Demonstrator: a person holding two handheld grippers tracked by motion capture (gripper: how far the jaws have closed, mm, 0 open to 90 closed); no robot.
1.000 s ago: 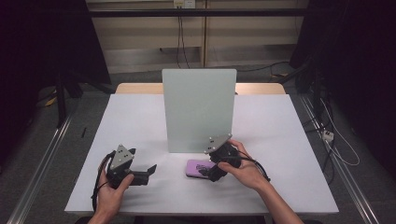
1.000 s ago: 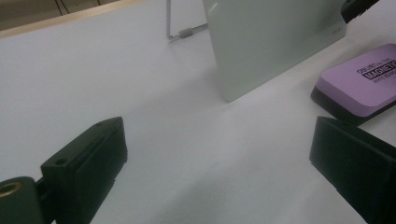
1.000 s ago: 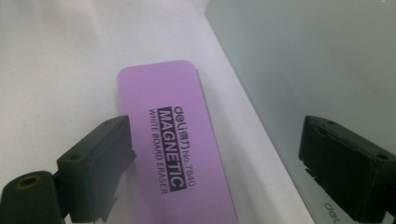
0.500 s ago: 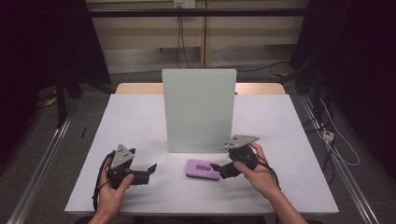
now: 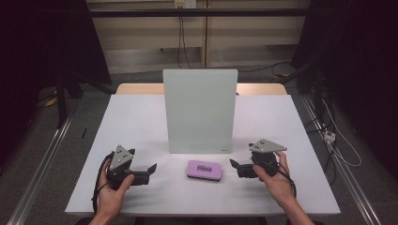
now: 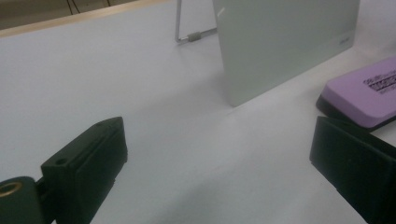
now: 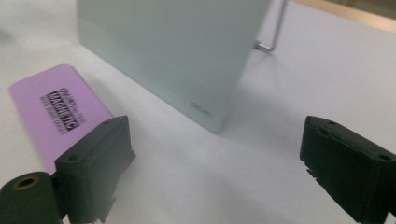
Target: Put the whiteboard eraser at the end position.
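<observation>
High view puts the purple eraser [image 5: 204,169] flat on the white desk [image 5: 141,122], just in front of the upright pale-green board [image 5: 199,110] and a little to the right of the board's middle, touching neither the board nor either hand. Its long axis runs left to right across the desk, parallel to the board's lower edge, with the printed black label facing up. It lies between the two tools: the right tongs [image 5: 234,163] point at its right short end from near by, while the left tongs [image 5: 151,168] point at its left short end from somewhat farther off, so the right hand [image 5: 277,180] looks the nearer one for a grab. In the right gripper view the eraser [image 7: 58,116] sits to the left of the open gap, partly behind the left jaw, and the jaws stand wide apart with nothing between them. In the left gripper view the eraser [image 6: 362,91] appears at the right edge, just beyond the right jaw, and these jaws also stand wide and empty. Judging from this, a pickup by the right tongs would call for a short move toward the eraser and a turn so the jaws close across its narrow width, not along its length. The board's wire stand [image 7: 271,32] shows behind it.
</observation>
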